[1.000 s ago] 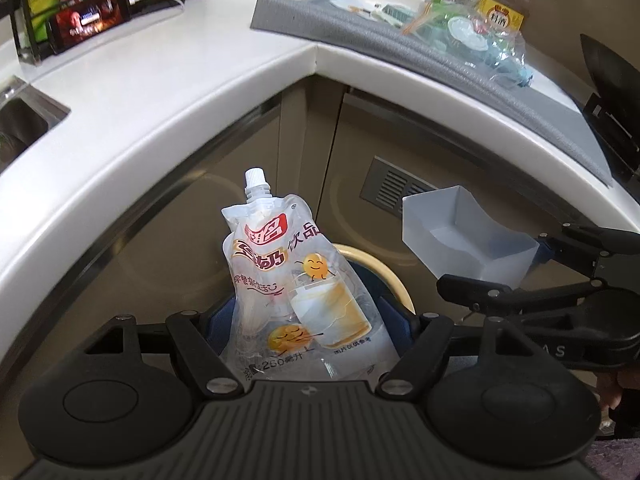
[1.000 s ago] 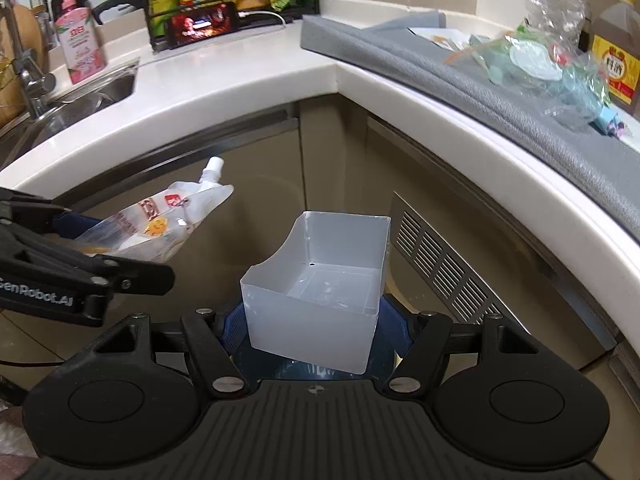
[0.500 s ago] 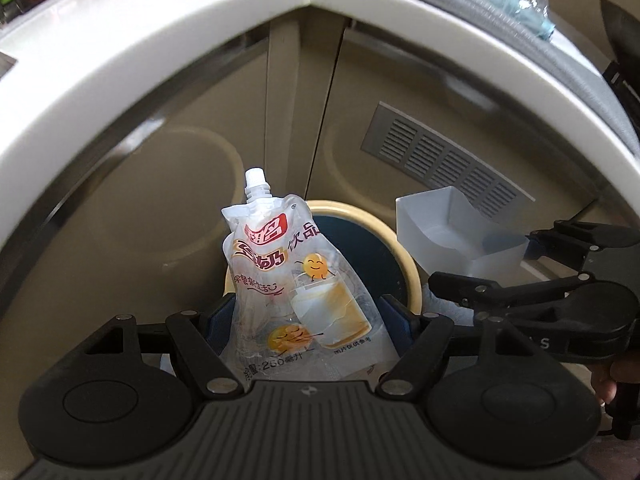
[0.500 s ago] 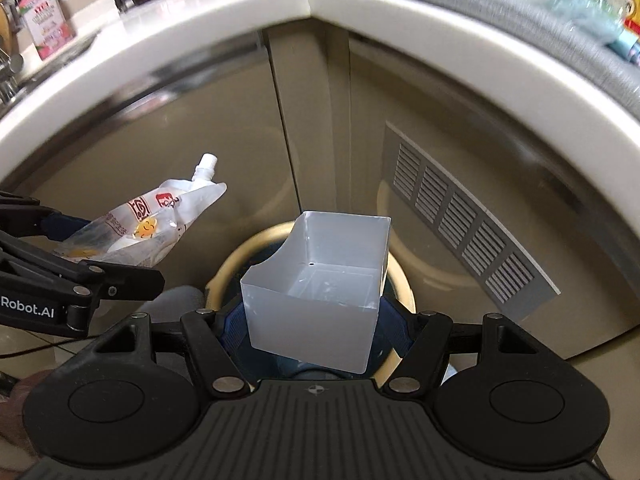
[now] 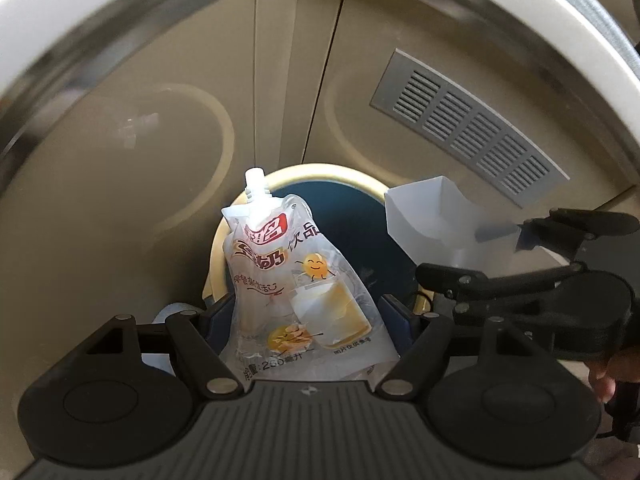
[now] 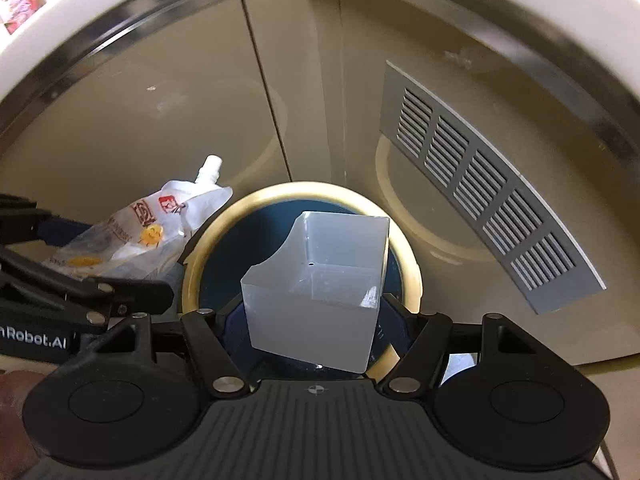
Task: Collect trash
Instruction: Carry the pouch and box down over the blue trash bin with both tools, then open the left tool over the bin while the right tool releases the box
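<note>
A clear drink pouch (image 5: 296,280) with a white spout and red and orange print stands upright between the blue pads of my left gripper (image 5: 306,308), which is shut on it. My right gripper (image 6: 314,312) is shut on a translucent white plastic box (image 6: 320,300), open side up. Both hang over a round bin (image 6: 304,190) with a cream rim and a dark blue liner. In the left wrist view the box (image 5: 424,216) and right gripper (image 5: 500,248) are at the right. The right wrist view has the pouch (image 6: 144,232) and left gripper (image 6: 80,252) at the left.
Beige cabinet doors meet in a corner behind the bin. A grey vent grille (image 5: 468,128) is set in the right door. The white countertop edge (image 5: 80,12) curves overhead. A person's hand (image 5: 604,372) holds the right gripper's handle.
Both grippers have sunk and tipped downward with their loads. The countertop has slid to the top edge of both views. The bin now lies wholly below them.
</note>
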